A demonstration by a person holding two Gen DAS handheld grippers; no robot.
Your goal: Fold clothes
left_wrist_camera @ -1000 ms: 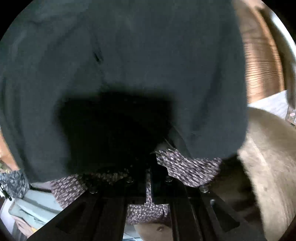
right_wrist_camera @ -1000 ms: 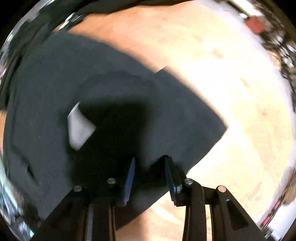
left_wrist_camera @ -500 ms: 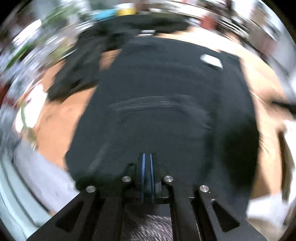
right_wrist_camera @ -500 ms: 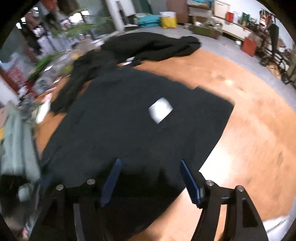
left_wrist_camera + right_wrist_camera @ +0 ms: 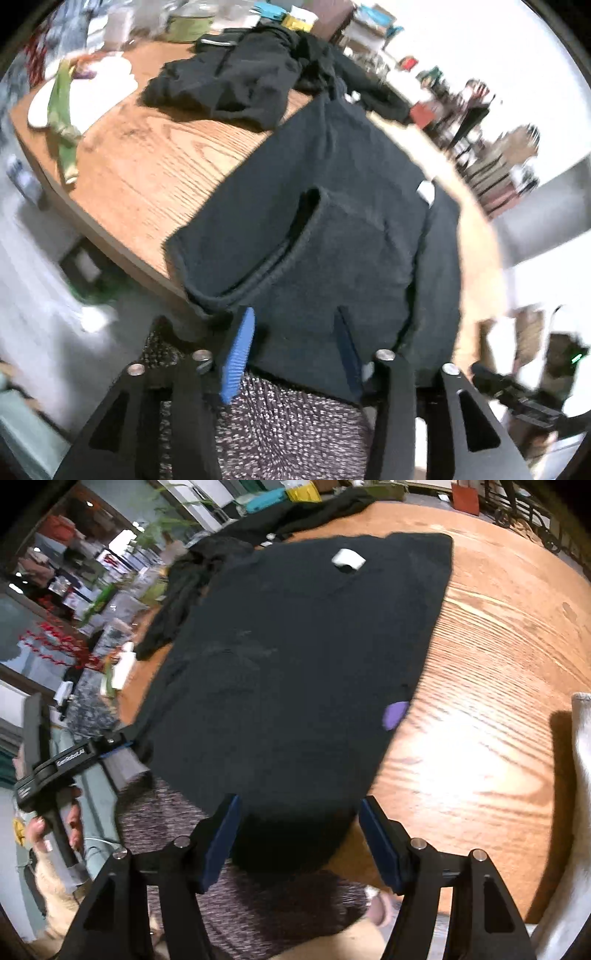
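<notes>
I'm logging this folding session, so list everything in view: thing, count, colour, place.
dark garment: one, black, spread flat on the table, near edge hanging over the table's edge
white tag: one, white, on the garment's far end
purple patch: one, purple, at the garment's right edge
clothes pile: one heap, black, far side of the table
table: one, orange-brown wood grain, under everything
white items: several, blurred, at the table's far left end
patterned cloth: one, dark speckled, below the tongs
left tongs: black, blue pads, open
right tongs: black, blue pads, open
</notes>
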